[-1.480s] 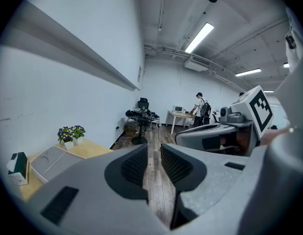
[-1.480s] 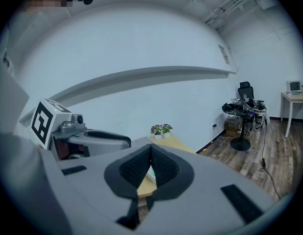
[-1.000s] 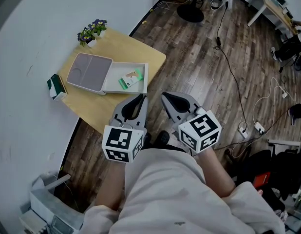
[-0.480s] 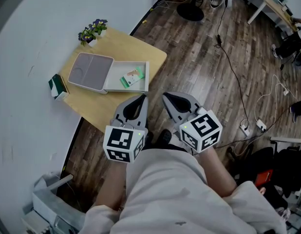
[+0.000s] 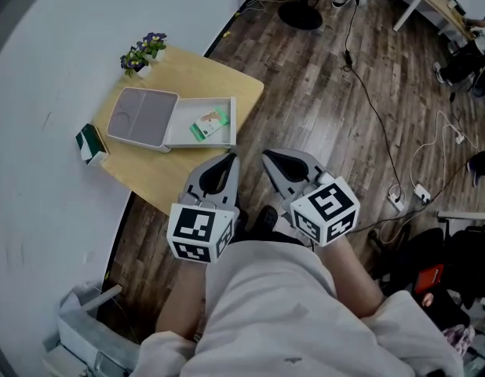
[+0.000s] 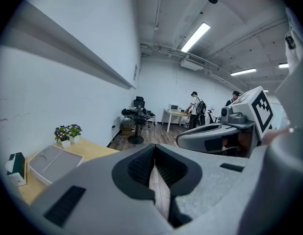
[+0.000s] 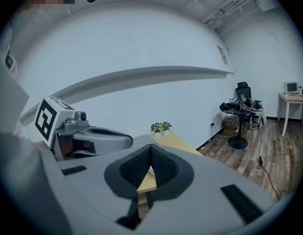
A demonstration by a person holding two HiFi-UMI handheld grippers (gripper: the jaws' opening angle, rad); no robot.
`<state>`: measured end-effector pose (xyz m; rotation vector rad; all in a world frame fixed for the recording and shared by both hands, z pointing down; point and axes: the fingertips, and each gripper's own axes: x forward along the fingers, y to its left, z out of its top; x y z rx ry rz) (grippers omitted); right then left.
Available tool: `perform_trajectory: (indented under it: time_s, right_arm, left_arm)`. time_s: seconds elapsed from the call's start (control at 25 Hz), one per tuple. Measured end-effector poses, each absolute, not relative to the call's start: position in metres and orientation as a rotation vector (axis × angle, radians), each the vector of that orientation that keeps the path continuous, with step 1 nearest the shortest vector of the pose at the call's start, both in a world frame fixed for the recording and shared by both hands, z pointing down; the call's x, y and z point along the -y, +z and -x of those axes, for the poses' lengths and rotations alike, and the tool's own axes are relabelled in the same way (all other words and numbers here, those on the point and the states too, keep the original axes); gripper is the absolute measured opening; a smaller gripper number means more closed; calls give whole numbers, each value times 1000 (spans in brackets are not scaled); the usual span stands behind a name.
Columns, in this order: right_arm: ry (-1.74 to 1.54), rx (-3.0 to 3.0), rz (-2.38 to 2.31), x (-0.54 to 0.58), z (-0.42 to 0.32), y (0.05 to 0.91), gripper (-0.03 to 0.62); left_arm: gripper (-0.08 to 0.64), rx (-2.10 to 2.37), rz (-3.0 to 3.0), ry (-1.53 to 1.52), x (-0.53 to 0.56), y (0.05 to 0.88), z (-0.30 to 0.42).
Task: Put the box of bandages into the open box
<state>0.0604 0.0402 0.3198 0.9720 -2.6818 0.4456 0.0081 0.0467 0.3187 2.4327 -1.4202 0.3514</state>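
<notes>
An open box lies on the small wooden table point(image 5: 219, 85), with its grey lid point(image 5: 143, 118) folded out to the left of its white tray point(image 5: 180, 137). A small green and white pack point(image 5: 209, 124) lies inside the tray. A dark green box point(image 5: 89, 142) stands at the table's left edge, also in the left gripper view point(image 6: 15, 163). My left gripper point(image 5: 228, 159) and right gripper point(image 5: 268, 158) are side by side close to the person's body, short of the table's near edge and over the floor. Both are shut and hold nothing, as the left point(image 6: 154, 153) and right point(image 7: 150, 154) gripper views show.
A pot of purple flowers point(image 5: 143, 52) stands at the table's far corner. The white wall runs along the left. Cables point(image 5: 368, 93) trail over the wood floor to the right, with bags point(image 5: 439, 265) at the lower right. An office chair point(image 6: 137, 112) and people point(image 6: 195, 109) are far off.
The head view has drifted slightly. Both grippers stay side by side in front of the body, and the things on the table have not moved.
</notes>
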Motion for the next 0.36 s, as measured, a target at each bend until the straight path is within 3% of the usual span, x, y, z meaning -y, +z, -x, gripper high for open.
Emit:
perform_trajectory:
  time_s: [0.36]
  right_arm:
    - [448,2677,-967,-45,-60,321,3]
  left_arm:
    - [6,1404,-2432,363,-51,323,-11]
